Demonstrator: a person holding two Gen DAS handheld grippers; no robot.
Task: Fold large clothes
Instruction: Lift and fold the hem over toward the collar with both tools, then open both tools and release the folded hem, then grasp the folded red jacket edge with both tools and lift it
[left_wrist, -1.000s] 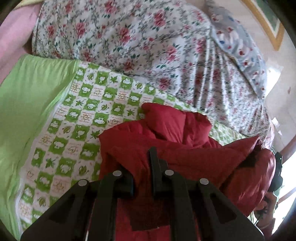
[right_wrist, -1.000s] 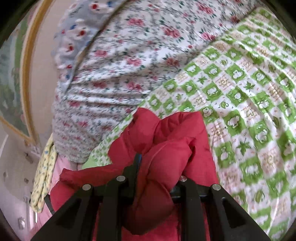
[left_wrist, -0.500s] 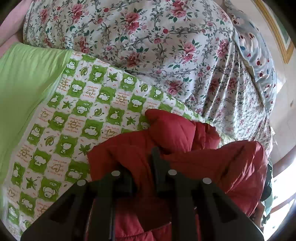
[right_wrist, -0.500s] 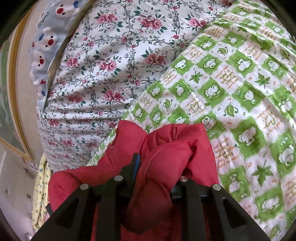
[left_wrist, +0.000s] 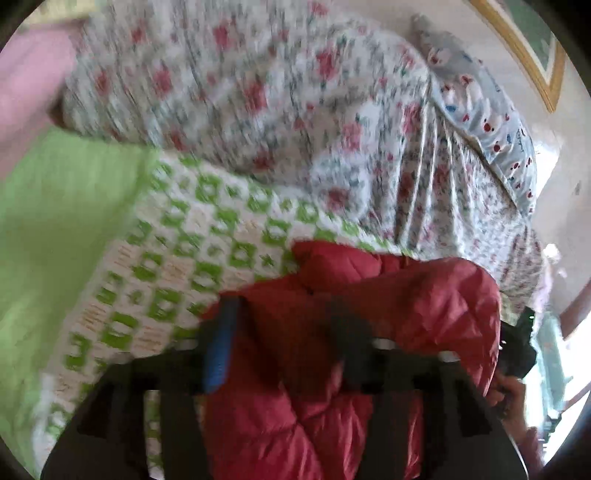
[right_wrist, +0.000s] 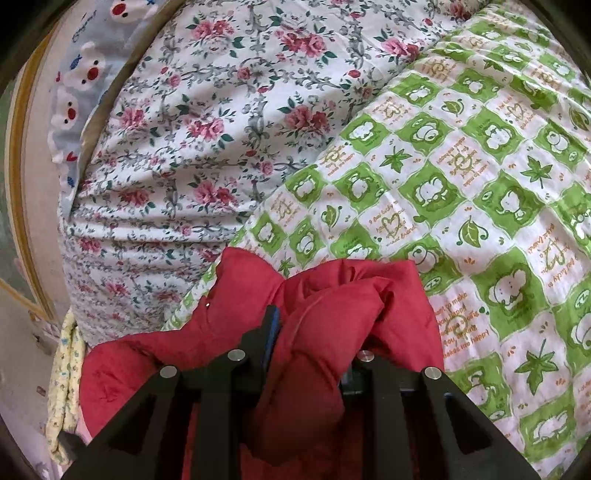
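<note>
A padded red jacket (left_wrist: 406, 295) lies bunched on a green checked blanket (left_wrist: 184, 258). The left wrist view is blurred with motion. My left gripper (left_wrist: 284, 332) has its jaws opening; a fold of the jacket sits loosely between the spread fingers, and the blue pad (left_wrist: 218, 343) stands off the cloth. In the right wrist view my right gripper (right_wrist: 314, 332) is shut on a thick fold of the red jacket (right_wrist: 240, 288), which bulges over and hides the right finger's tip. A hand (left_wrist: 513, 391) shows at the jacket's far end.
A floral quilt (right_wrist: 203, 129) is heaped behind the checked blanket (right_wrist: 480, 184), with a bear-print pillow (right_wrist: 81, 74) beyond it. Plain green sheet (left_wrist: 55, 221) lies to the left. A framed picture (left_wrist: 535, 55) hangs on the wall.
The left jaws, pinched on the jacket before, have spread apart and let the fold go slack. The right gripper has come down closer to the blanket, still clamped on its fold.
</note>
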